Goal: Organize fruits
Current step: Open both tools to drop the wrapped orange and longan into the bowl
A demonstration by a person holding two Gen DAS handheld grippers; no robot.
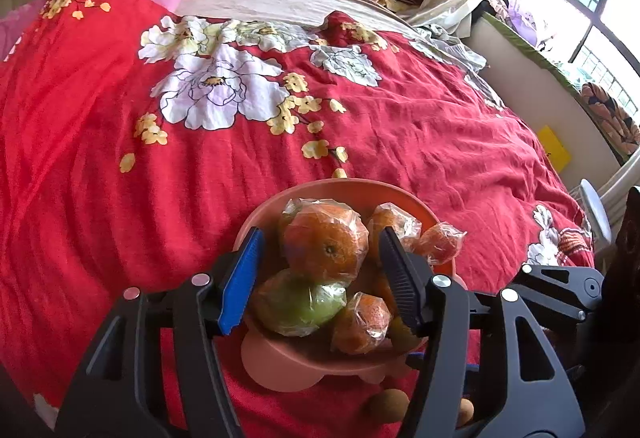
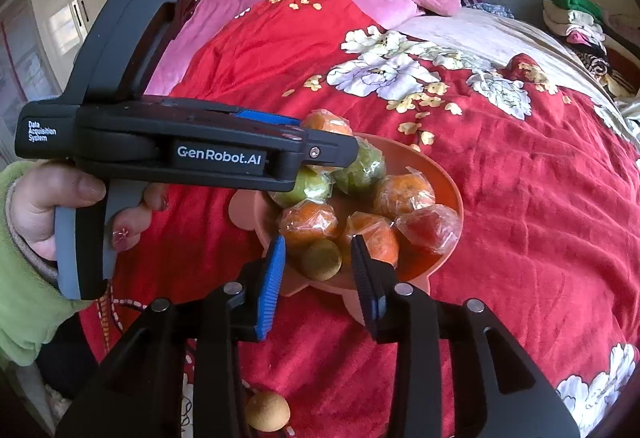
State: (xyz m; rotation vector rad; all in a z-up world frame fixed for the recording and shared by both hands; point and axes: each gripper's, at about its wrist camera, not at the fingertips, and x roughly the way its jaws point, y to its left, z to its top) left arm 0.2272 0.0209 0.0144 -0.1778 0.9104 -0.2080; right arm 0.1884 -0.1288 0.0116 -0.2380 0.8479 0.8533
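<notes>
Small round tan fruit (image 1: 387,404) at 6 o'clock in left wrist view: half hidden behind black gripper frame. A second one, further right (image 1: 466,410), mostly covered. Right wrist view: black handheld left gripper (image 2: 316,153) hides green wrapped fruit (image 2: 304,185); green sleeve (image 2: 24,298) cut off at 9 o'clock.

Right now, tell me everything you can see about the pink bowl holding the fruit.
The pink bowl is a round, shallow, matte dish that looks like plastic, with rounded lobes jutting from its base. It sits upright on the red floral bedspread. Inside are film-wrapped oranges, green fruit, a red one and a small brown fruit. The left gripper hovers over it with jaws apart, as does the right gripper.
</notes>
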